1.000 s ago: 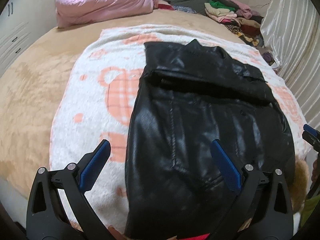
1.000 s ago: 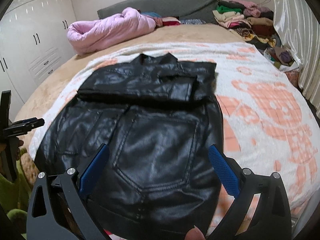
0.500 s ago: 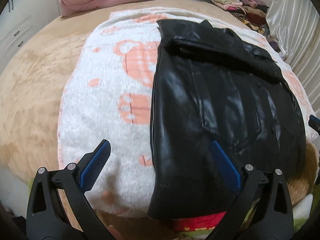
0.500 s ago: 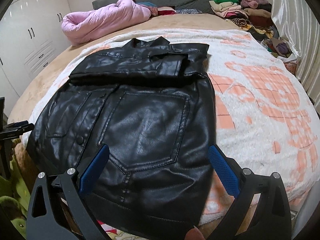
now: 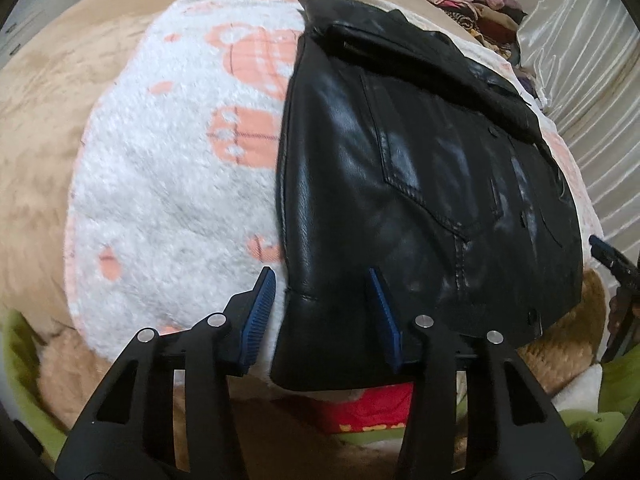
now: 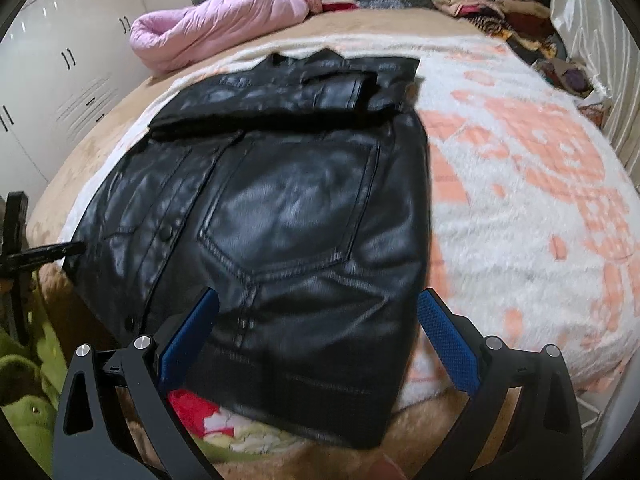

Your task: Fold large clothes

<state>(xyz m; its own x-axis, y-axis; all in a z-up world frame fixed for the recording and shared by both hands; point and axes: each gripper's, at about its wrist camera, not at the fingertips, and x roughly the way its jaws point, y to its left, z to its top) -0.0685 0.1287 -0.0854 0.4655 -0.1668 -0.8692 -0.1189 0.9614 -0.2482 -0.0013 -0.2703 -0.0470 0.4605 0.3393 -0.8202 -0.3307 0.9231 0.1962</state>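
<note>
Two tongs: at the jacket's near hem, likely to lift it for a fold.
Left tongs (image 5: 322, 280): closing around the hem's left corner, not yet pinching.
Right tongs (image 6: 318, 308): wide, hem between.
Black leather jacket (image 6: 280, 208): flat on the blanket (image 6: 520, 184), sleeves folded across its top.
Bed (image 5: 40, 80): underneath.

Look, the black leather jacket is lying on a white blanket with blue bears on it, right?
Not quite. The black leather jacket does lie on a white blanket, but its bear pattern is orange-pink, not blue. The right wrist view shows it clearly.
</note>
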